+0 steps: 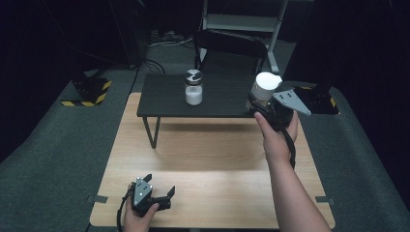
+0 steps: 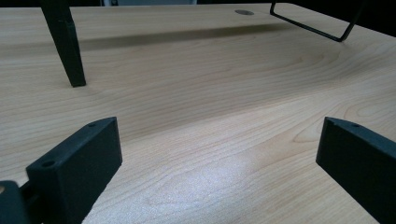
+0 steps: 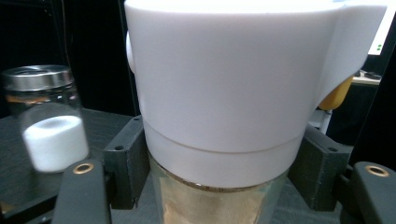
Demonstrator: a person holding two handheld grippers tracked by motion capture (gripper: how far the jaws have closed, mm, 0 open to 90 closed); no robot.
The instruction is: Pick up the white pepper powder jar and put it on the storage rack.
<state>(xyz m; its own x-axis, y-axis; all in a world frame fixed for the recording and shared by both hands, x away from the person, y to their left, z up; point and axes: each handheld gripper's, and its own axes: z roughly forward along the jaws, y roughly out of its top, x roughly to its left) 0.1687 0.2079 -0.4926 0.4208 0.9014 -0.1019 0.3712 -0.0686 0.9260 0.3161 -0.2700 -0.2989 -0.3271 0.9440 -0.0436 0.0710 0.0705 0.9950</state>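
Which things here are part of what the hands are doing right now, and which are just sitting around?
In use:
- white-capped jar, clamped in the right gripper, held at the edge of the small black raised table
- glass shaker with a metal lid, standing on that table

Idle:
- left gripper, jaws open, resting on the wooden table
- black chair behind

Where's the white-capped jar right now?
In the high view, the white-capped jar sits clamped in the right hand-held gripper at the black shelf's right end.
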